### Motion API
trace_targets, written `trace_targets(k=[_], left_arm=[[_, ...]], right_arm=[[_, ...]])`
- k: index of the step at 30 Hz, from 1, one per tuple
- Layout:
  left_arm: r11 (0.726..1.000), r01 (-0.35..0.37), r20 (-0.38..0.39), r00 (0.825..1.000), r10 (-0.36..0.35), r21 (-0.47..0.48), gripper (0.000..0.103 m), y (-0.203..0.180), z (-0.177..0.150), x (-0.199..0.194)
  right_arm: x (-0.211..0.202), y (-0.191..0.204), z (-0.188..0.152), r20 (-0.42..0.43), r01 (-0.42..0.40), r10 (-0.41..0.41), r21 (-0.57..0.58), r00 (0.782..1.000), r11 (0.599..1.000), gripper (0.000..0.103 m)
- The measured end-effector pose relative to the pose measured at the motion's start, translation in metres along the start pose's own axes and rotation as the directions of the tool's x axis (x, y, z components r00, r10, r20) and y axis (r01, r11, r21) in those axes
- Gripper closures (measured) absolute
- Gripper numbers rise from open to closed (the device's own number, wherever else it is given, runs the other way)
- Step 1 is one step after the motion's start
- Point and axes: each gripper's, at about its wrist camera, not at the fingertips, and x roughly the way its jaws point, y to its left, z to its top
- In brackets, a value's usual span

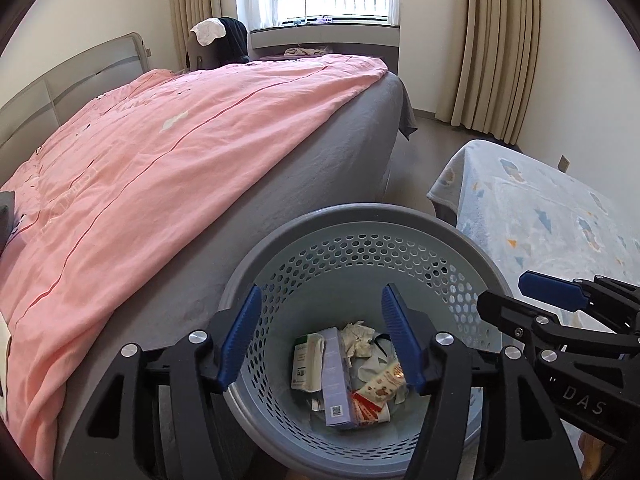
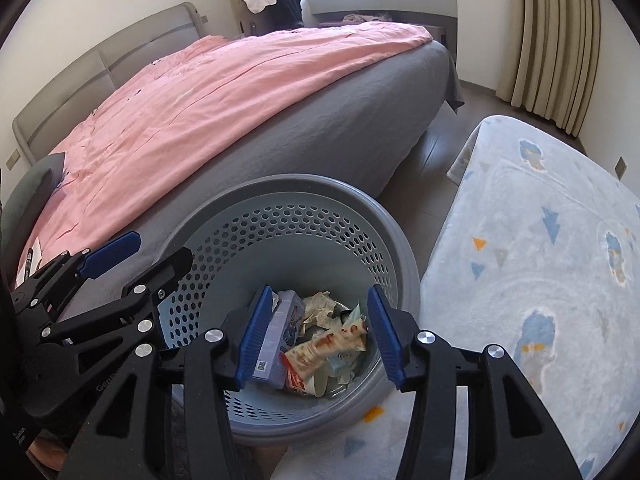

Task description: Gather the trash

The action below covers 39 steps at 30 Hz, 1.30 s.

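A round grey perforated trash basket (image 1: 360, 216) stands on the floor beside the bed; it also shows in the right wrist view (image 2: 288, 188). Inside lie a lavender box (image 1: 334, 376), a red-and-cream snack wrapper (image 1: 380, 388), crumpled paper (image 1: 358, 336) and other packaging; the box (image 2: 280, 340) and wrapper (image 2: 332, 340) also show in the right wrist view. My left gripper (image 1: 322, 340) is open and empty above the basket. My right gripper (image 2: 320, 332) is open and empty above it too, and shows at the right of the left wrist view (image 1: 552, 292).
A bed with a pink duvet (image 1: 160, 152) and grey sheet fills the left. A surface under a pale blue patterned blanket (image 2: 540, 248) stands right of the basket. Beige curtains (image 1: 500, 40) and a window are at the back. A chair with clothes (image 1: 220, 40) stands behind the bed.
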Motion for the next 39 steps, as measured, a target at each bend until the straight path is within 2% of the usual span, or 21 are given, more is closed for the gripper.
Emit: trace_targets(k=[5,9,11,18,39], left_arm=[[1.0,-0.01,0.004,1.0,0.01,-0.026,0.033,0.005,0.0,-0.001],[0.999,-0.011,-0.001,1.0,0.011,-0.039,0.032,0.009,-0.001,-0.001],[0.999,-0.016,0.001,1.0,0.016,-0.043,0.028,0.01,-0.001,-0.002],[0.998,-0.041,0.01,0.999,0.042,-0.057,0.026,0.014,-0.001,-0.004],[0.996,-0.061,0.007,0.998,0.061,-0.061,0.026,0.016,-0.001,-0.004]], right_arm=[[-0.002,-0.002,-0.002,0.013,0.018,-0.018,0.015,1.0,1.0,0.042],[-0.003,-0.001,-0.004,0.021,0.034,-0.034,0.021,0.999,0.999,0.033],[-0.003,0.0,-0.006,0.024,0.041,-0.041,0.017,0.999,0.999,0.031],[-0.004,0.0,-0.008,0.036,0.065,-0.066,0.022,0.997,0.998,0.023],[-0.007,-0.004,-0.007,0.051,0.088,-0.091,0.042,0.995,0.995,0.021]])
